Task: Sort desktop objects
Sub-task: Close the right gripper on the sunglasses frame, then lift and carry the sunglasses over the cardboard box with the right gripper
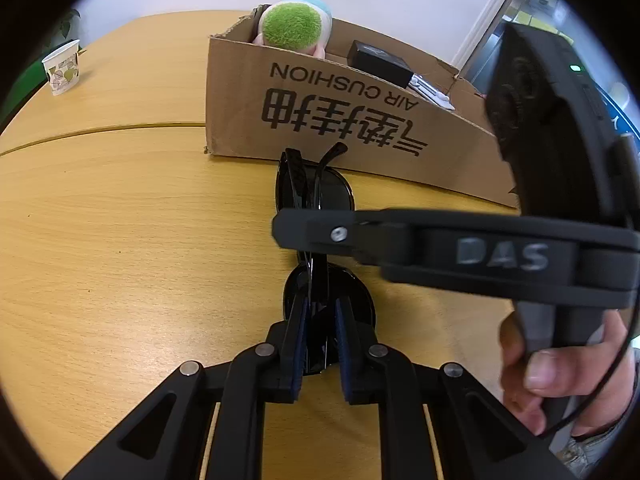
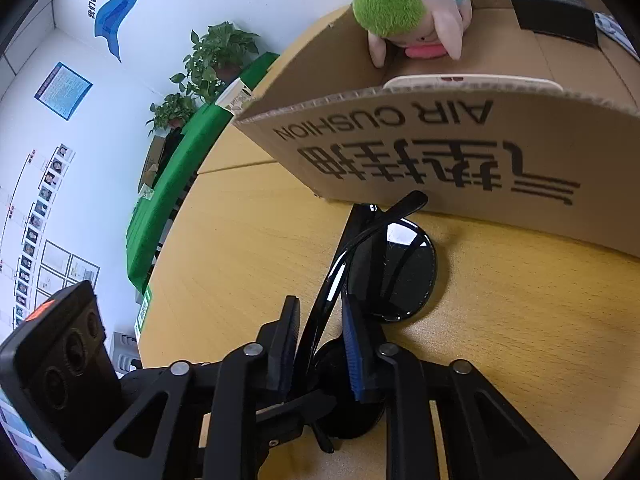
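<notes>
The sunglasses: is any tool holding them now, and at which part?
Both tools grip the sunglasses: the left tool at the near lens end, the right tool around the frame near the middle.

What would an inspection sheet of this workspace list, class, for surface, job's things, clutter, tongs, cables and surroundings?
Surface: wooden table, seam across it.
Job's things: black sunglasses folded on the table before the cardboard box; plush toy, black case and a white item inside the box.
Clutter: paper cup at the far edge.
Tongs: left tongs and right tongs both closed around the sunglasses.
Cables: thin black wire by the hand.
Surroundings: potted plants, wall posters.
</notes>
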Available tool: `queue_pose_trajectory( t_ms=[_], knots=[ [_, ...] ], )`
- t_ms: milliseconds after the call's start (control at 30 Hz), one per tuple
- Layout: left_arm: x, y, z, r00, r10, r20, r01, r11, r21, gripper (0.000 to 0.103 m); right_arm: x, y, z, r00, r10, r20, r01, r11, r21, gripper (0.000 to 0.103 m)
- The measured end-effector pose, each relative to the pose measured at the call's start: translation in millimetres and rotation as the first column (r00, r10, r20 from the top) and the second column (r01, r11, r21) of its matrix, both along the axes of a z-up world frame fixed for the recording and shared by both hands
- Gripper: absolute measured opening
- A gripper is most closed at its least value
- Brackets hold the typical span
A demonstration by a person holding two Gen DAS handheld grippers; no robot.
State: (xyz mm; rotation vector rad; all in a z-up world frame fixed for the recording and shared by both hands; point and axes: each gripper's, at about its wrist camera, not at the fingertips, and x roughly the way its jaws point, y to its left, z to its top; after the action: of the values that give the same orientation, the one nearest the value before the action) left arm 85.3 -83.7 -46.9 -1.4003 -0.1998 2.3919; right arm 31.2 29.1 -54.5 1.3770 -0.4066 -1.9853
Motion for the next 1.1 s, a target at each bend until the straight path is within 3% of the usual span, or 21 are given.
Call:
queue_pose_trajectory(
  t_ms=[300, 533, 733, 1100],
  knots=[
    [2.0, 6.0, 0.9, 1.000, -0.006, 0.005, 0.006, 1.000, 0.003, 0.011, 3.0, -1.2, 5.3, 0.999, 0.010, -0.044, -0.009, 1.000, 0.008, 0.012],
    [10.2, 22.1, 18.9, 0.999, -0.026, -0.028, 0.027, 1.000, 0.011, 0.005, 22.3, 25.5, 36.2, 0.991, -0.004, -0.132, -0.002, 0.999, -0.048, 0.006],
    [16.5, 46.5, 62.5, 0.989, -0.070, -0.132, 0.074, 0.997, 0.020, 0.005, 35.8, 53.6, 88.5, 0.969, -0.064, -0.240, 0.043, 0.995, -0.092, 0.006],
    [-23.4, 119.2, 133.2, 0.942, -0.189, -0.278, 0.196, 0.981, 0.000, 0.005, 21.8, 125.1, 166.8, 0.901, -0.191, -0.390, 0.165, 0.981, -0.098, 0.006]
  ],
)
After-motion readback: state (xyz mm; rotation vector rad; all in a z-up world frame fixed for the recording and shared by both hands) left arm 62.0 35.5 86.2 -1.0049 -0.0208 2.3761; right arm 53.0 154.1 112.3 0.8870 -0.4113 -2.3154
